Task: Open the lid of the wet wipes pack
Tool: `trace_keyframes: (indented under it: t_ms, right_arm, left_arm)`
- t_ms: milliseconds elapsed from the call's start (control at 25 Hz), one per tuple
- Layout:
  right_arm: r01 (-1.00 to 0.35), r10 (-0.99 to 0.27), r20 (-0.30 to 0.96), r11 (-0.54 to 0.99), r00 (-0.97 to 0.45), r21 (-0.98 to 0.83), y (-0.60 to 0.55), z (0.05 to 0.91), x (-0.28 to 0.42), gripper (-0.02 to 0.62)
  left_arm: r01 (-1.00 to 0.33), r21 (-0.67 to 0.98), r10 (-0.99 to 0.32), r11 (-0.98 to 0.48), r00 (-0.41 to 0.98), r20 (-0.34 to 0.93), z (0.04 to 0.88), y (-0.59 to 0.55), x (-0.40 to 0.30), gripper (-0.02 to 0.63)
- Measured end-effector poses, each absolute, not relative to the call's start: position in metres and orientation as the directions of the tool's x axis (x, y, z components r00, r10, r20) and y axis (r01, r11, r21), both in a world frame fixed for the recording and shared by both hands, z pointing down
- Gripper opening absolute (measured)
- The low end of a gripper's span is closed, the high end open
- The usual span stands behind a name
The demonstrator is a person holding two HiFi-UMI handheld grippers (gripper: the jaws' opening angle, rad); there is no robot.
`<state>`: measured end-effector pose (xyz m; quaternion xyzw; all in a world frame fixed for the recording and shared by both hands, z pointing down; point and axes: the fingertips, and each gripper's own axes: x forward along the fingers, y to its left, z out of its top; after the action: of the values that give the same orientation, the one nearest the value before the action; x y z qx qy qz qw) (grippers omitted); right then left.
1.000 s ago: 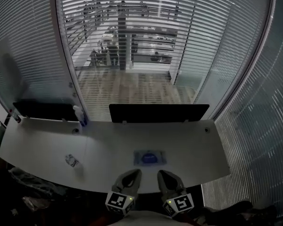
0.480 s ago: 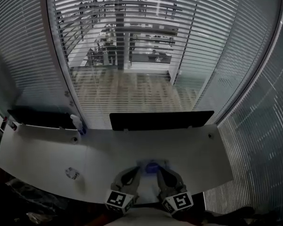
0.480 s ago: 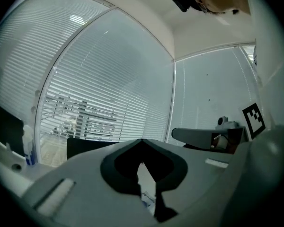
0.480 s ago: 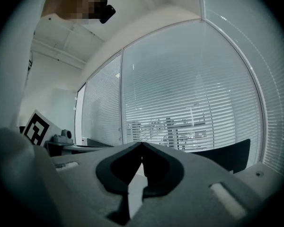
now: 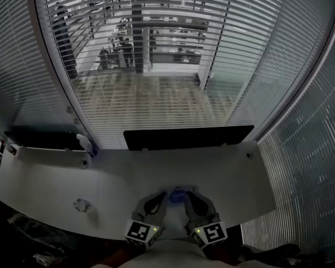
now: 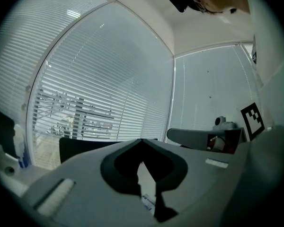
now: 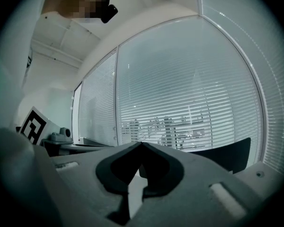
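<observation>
In the head view the wet wipes pack (image 5: 177, 195) lies on the counter (image 5: 240, 177) between the left tool (image 5: 163, 195) and the right tool (image 5: 188, 195), and the left gripper view, then the right gripper view, show each tool's jaws pressed together and empty, so they may push the pack away instead of catching its lid.

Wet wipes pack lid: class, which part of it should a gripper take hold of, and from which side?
Take the blue lid by its free edge; which edge is hinged cannot be told here. The wet wipes pack lies flat on the white table, lid facing up, so probably come in low from the near side and lift the edge upward.
</observation>
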<state>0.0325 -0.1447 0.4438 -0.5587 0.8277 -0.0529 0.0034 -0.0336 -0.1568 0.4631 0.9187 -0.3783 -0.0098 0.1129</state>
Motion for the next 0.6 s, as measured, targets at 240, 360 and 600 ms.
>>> trace_keyframes:
  t_ms: [240,360,600]
  right_arm:
    - [-0.917,-0.919,0.04,0.389,-0.393,-0.086,-0.153,0.444,0.057,0.0]
    - [-0.914,-0.915,0.028,0.399,-0.402,-0.074,-0.153,0.447,0.068,0.0]
    - [-0.904,-0.903,0.041,0.424,-0.427,-0.053,-0.15,0.469,0.085,0.0]
  left_arm:
    - [-0.711,0.204,-0.71,-0.673,0.698,0.092,0.462,-0.163,-0.008,0.003]
    - [-0.723,0.178,-0.717,-0.668,0.689,0.109,0.472,-0.165,0.002,0.003]
    - [-0.75,0.15,-0.74,-0.644,0.66,0.125,0.494,-0.171,0.011,0.003]
